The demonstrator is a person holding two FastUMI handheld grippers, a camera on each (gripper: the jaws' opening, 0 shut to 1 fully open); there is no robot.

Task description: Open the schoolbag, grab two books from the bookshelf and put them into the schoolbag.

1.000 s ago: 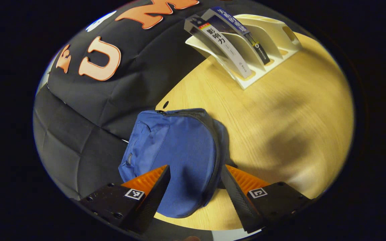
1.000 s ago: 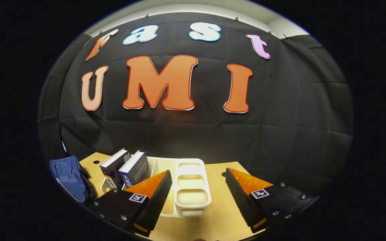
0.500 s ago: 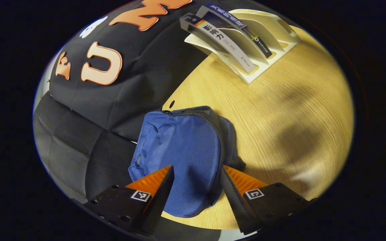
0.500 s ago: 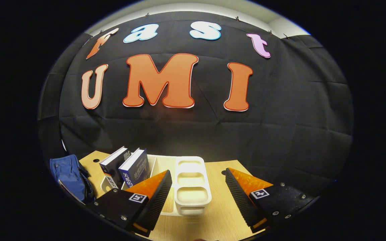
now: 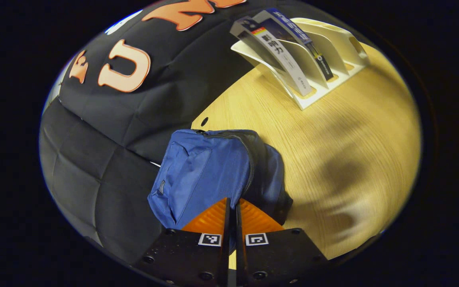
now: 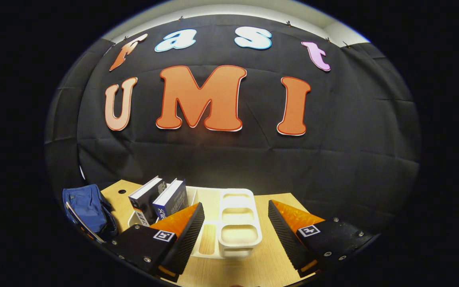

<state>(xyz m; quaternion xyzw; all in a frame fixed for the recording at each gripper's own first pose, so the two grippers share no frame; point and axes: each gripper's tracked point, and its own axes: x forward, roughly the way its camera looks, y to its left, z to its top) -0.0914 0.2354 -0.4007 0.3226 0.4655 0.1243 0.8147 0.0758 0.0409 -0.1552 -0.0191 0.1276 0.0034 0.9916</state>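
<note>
Blue fabric schoolbag [image 5: 209, 167] lies on the wood-grain table [image 5: 333, 139] by the black cloth wall, zip closed. Left gripper [image 5: 231, 205] pinched on its near edge. Two books [image 5: 283, 52] lean in the white slotted bookshelf [image 6: 237, 219] — right gripper [image 6: 235, 217] wide apart before it.

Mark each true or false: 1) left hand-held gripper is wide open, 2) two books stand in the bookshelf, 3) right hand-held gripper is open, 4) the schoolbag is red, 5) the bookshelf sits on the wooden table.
1) False: the left hand-held gripper is closed at the schoolbag's edge.
2) True: two books lean in the bookshelf.
3) True: the right hand-held gripper is open, holding nothing.
4) False: it is blue.
5) True: it sits on the wooden table.
</note>
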